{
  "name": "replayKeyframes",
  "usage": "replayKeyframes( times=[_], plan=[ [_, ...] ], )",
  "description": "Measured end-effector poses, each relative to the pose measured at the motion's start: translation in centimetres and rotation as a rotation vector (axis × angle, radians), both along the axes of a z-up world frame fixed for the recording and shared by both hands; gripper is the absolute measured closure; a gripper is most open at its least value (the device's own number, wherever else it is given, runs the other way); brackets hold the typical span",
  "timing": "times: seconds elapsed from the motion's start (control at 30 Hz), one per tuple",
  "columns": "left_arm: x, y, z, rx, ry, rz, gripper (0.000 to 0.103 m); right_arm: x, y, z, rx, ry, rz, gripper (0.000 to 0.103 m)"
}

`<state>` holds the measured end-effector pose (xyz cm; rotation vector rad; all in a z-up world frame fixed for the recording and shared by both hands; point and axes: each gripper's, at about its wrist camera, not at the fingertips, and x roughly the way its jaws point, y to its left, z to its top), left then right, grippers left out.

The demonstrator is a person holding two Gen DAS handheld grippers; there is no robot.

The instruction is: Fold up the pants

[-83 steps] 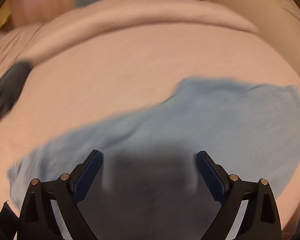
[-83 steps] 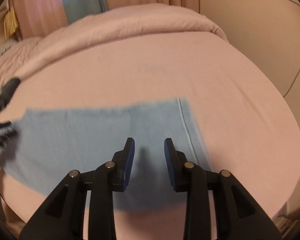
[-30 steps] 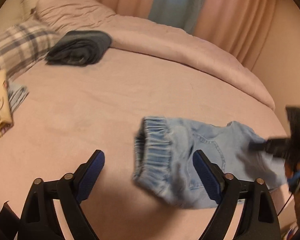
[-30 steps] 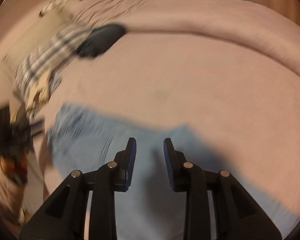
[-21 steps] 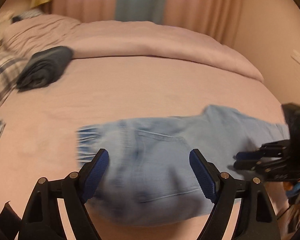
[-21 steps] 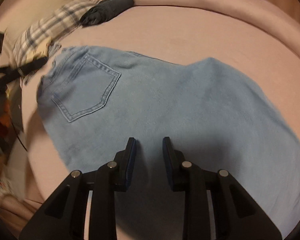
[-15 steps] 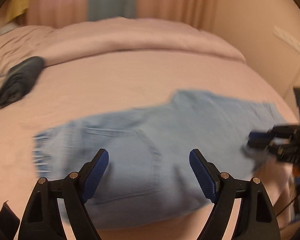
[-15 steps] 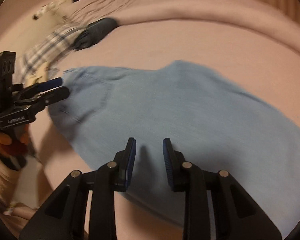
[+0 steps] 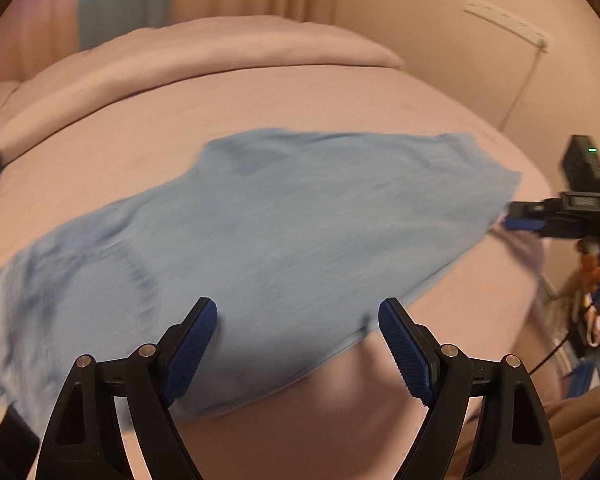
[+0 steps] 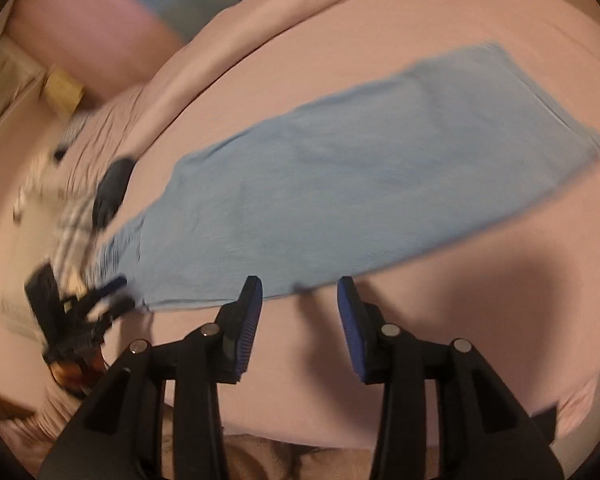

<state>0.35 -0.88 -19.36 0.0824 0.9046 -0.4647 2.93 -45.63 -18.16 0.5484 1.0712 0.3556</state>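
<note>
Light blue pants (image 9: 284,216) lie flat and lengthwise on the pink bed (image 9: 340,96), waistband to the left and leg ends to the right. My left gripper (image 9: 298,312) hovers open over their near edge, with nothing between its blue pads. In the right wrist view the pants (image 10: 360,168) run from lower left to upper right. My right gripper (image 10: 300,286) sits just short of their near edge, its jaws opening and empty. The right gripper (image 9: 508,220) also shows by the leg ends, and the left gripper (image 10: 120,288) by the waistband.
A dark folded garment (image 10: 112,188) and a plaid cloth (image 10: 72,216) lie beyond the waistband end. A rolled pink duvet (image 9: 220,52) runs along the back of the bed. The wall with a white socket strip (image 9: 504,20) stands to the right.
Both cameras swung and rolled. The pants went from bunched and lifted to spread flat along the bed. The right gripper's jaws stand wider apart than before.
</note>
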Motion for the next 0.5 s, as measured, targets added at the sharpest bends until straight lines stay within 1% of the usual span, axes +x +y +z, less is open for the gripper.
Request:
replayKeyframes(
  times=[0.03, 0.07, 0.1, 0.13, 0.17, 0.2, 0.23, 0.27, 0.3, 0.33, 0.37, 0.4, 0.5],
  plan=[
    [0.3, -0.9, -0.2, 0.009, -0.006, -0.028, 0.019, 0.1, -0.1, -0.5, 0.051, 0.020, -0.021, 0.063],
    [0.5, -2.4, -0.5, 0.040, -0.014, -0.068, 0.019, 0.4, -0.3, -1.0, 0.092, 0.040, -0.042, 0.063],
    [1.0, -3.6, -0.6, 0.074, -0.014, -0.085, 0.022, 0.2, -0.1, -1.3, 0.109, 0.050, -0.054, 0.063],
    [1.4, -4.7, -1.2, 0.117, 0.002, -0.108, 0.036, 0.5, 0.1, -1.6, 0.114, 0.061, -0.066, 0.063],
    [1.7, -5.4, -1.8, 0.138, 0.026, -0.133, 0.053, 0.8, 0.3, -1.9, 0.114, 0.072, -0.078, 0.063],
    [1.8, -5.9, -2.2, 0.142, 0.040, -0.158, 0.058, 1.0, -0.2, -2.0, 0.119, 0.075, -0.088, 0.067],
    [1.5, -6.3, -2.1, 0.150, 0.028, -0.175, 0.064, 1.1, 0.0, -2.1, 0.123, 0.075, -0.101, 0.076],
    [1.2, -6.5, -2.0, 0.153, 0.024, -0.198, 0.074, 1.1, 0.6, -2.0, 0.113, 0.077, -0.104, 0.081],
    [1.1, -6.6, -1.9, 0.147, 0.026, -0.213, 0.079, 1.1, 0.7, -1.9, 0.090, 0.079, -0.105, 0.090],
    [1.0, -6.6, -1.8, 0.148, 0.027, -0.223, 0.082, 0.9, 0.9, -1.9, 0.093, 0.075, -0.105, 0.093],
    [0.7, -6.6, -1.8, 0.159, 0.024, -0.235, 0.084, 0.7, 0.8, -1.7, 0.105, 0.065, -0.106, 0.095],
    [0.5, -6.6, -1.8, 0.163, 0.026, -0.241, 0.086, 0.6, 1.6, -1.8, 0.110, 0.058, -0.107, 0.097],
    [0.2, -6.6, -1.6, 0.164, 0.033, -0.254, 0.089, 0.4, 1.5, -1.4, 0.127, 0.025, -0.104, 0.098]
  ],
)
